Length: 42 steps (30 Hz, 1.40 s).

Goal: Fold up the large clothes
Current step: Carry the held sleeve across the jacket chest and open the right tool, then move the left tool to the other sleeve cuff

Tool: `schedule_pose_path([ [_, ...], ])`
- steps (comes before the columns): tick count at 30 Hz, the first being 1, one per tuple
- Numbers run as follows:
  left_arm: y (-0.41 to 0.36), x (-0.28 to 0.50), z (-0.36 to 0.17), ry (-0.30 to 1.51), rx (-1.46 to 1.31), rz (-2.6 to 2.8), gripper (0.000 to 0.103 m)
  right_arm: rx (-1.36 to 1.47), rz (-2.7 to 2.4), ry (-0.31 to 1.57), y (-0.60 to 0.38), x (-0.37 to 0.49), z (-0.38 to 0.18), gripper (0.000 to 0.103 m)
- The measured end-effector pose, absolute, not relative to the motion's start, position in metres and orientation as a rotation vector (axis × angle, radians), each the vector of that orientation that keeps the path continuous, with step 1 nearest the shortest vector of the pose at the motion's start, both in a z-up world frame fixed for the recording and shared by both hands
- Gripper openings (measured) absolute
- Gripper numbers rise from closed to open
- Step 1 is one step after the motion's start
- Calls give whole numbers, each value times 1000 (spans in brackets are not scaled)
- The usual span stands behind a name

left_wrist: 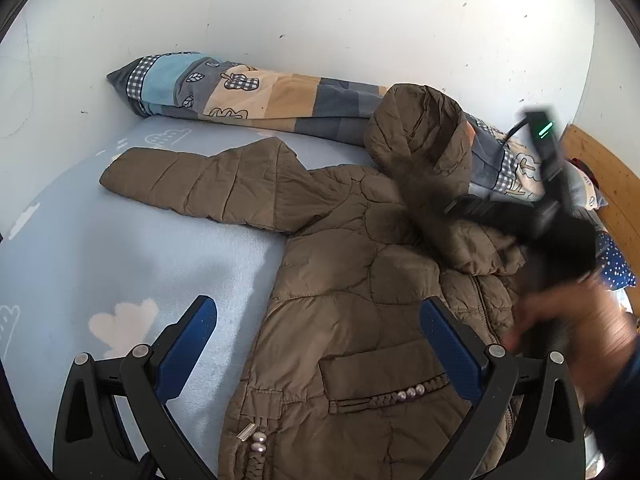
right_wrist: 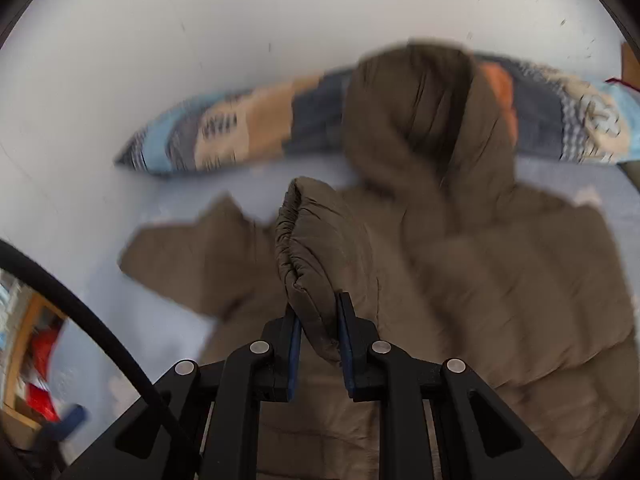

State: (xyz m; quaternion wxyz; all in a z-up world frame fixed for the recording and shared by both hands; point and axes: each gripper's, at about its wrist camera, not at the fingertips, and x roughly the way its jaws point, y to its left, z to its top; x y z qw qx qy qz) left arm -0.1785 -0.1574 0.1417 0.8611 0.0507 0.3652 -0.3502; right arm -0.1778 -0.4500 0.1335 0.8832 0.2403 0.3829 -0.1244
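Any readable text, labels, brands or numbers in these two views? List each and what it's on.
None can be read.
Pillow: cartoon outline shapes, with letter-like ones at its right end half hidden and not legible.
Jacket: no label or brand showing, only small studs.
Sheet: cloud prints, no words.
Right wrist view: too blurred for any text.

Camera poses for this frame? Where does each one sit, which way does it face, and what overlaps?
Left wrist: on the left gripper, angled down at the jacket on the bed; open blue fingers and a blurred hand show.
Right wrist: on the right gripper, angled down at the jacket; fingers shut on the sleeve cuff.
Shared: jacket, hood, pillow, wall.
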Motion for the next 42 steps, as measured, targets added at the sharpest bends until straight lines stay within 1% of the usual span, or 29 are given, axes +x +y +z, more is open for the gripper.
schedule_pose_path([
  [2,-159,-179,142,761,106,-738,102,476,-259,845,-434,-171,113,19],
  [4,-161,-179,141,765,114,-743,102,447,-246,914,-424,-164,95,24],
  [5,-163,-179,140,769,118,-747,102,436,-237,930,-420,-163,92,33],
  [6,-163,-180,139,768,119,-749,102,427,-207,942,-416,-165,91,46],
  [8,-165,-180,140,772,117,-750,102,405,-163,933,-404,-176,100,57],
  [9,-165,-180,140,772,112,-752,102,397,-152,915,-400,-184,106,59],
  [13,-168,-183,139,769,116,-744,102,414,-141,860,-398,-222,130,59],
  [15,-170,-183,138,767,124,-738,102,450,-152,830,-398,-250,141,63],
  [18,-173,-185,136,767,135,-729,102,477,-181,820,-384,-292,154,65],
  [22,-177,-193,134,754,168,-725,102,476,-213,822,-363,-345,160,65],
  [28,-175,-209,135,687,232,-719,102,542,-260,828,-350,-411,167,66],
  [37,-174,-212,127,714,258,-710,102,532,-313,795,-350,-443,186,67],
  [42,-174,-207,126,721,250,-701,102,502,-320,810,-350,-448,180,67],
])
